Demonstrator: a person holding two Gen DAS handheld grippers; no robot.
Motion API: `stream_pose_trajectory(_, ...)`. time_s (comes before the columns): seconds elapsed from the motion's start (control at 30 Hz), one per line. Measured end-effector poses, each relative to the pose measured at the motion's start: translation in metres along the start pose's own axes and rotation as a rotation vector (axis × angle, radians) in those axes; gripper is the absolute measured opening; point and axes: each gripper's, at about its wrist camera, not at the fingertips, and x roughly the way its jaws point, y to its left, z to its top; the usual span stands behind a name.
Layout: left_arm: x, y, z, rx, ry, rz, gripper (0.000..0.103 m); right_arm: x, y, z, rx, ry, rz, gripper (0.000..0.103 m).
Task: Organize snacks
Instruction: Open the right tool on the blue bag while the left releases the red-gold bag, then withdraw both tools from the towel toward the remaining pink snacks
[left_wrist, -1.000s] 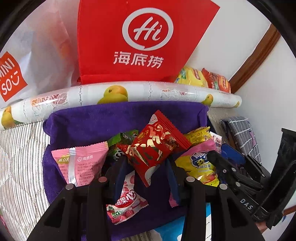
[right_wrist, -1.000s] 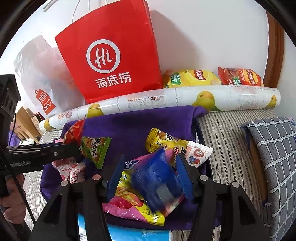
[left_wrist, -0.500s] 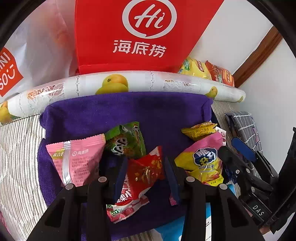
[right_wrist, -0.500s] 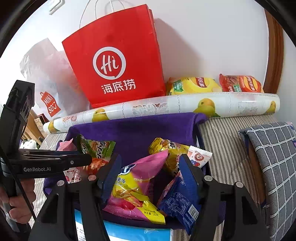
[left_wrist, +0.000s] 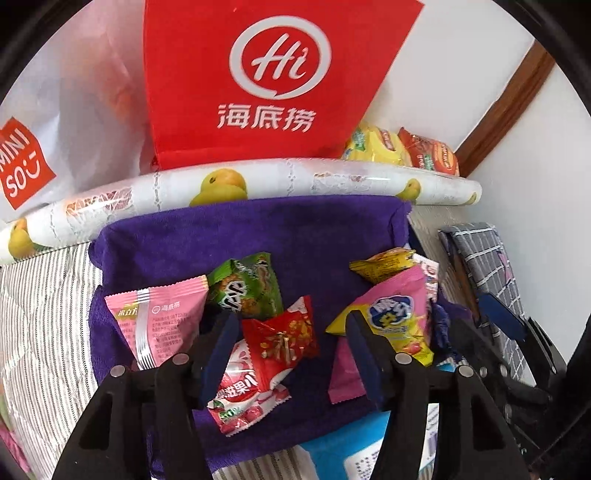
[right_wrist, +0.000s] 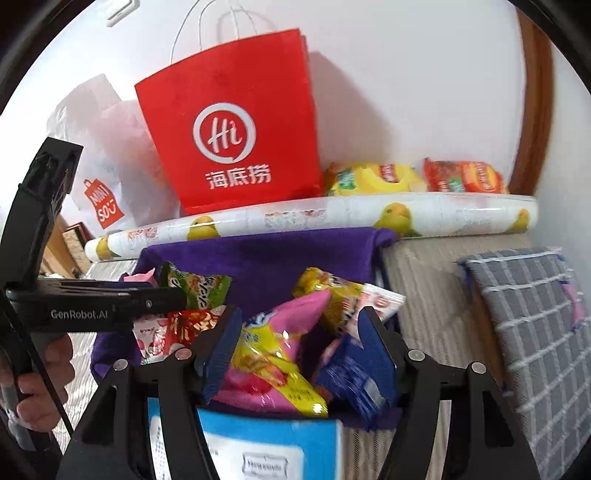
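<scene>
lying loose on a purple towel (left_wrist: 314, 236), a red foil snack packet (left_wrist: 280, 339) sits between the pads of the left claw (left_wrist: 288, 354), whose jaws are opening and press on nothing. a pink flat sachet (left_wrist: 159, 321), a green crinkled packet (left_wrist: 247, 288) and a pink-and-white fruit candy packet (left_wrist: 240, 398) crowd it on the left. the right claw (right_wrist: 295, 354) is also opening, with a pink-and-yellow snack bag (right_wrist: 273, 350) between its fingers and a dark blue wrapper (right_wrist: 351, 376) against the right pad, not gripped. behind the towel a fruit-printed plastic roll (right_wrist: 332, 218) lies across, with a red paper shopping bag (right_wrist: 236, 140) and yellow and orange chip bags (right_wrist: 413, 177) beyond. a grey checked cushion (right_wrist: 535, 317) lies to the right.
</scene>
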Motion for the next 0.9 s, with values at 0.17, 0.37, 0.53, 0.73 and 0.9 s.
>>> stream_pose_trajectory(0.17,-0.014,-0.009,-0.003,0.028,-0.032,0.025,0.06,-0.028,-0.003,-0.006,-0.003,0.005,-0.041,0.073)
stream_pose_trajectory(0.37,-0.041,-0.021,-0.014,0.038,-0.068,0.033,0.061,-0.066,-0.002,-0.016,-0.027,-0.007,-0.093,0.085)
stream_pose_trajectory(0.53,-0.069,-0.023,-0.036,0.049,-0.085,0.04,0.061,-0.087,-0.006,-0.028,0.02,-0.01,-0.114,0.086)
stream_pose_trajectory(0.73,-0.101,-0.015,-0.069,0.034,-0.106,0.049,0.061,-0.11,-0.001,-0.052,0.039,-0.068,-0.066,0.086)
stream_pose_trajectory(0.9,-0.118,-0.003,-0.095,-0.009,-0.104,0.058,0.061,-0.12,0.009,-0.074,0.036,-0.03,-0.054,0.08)
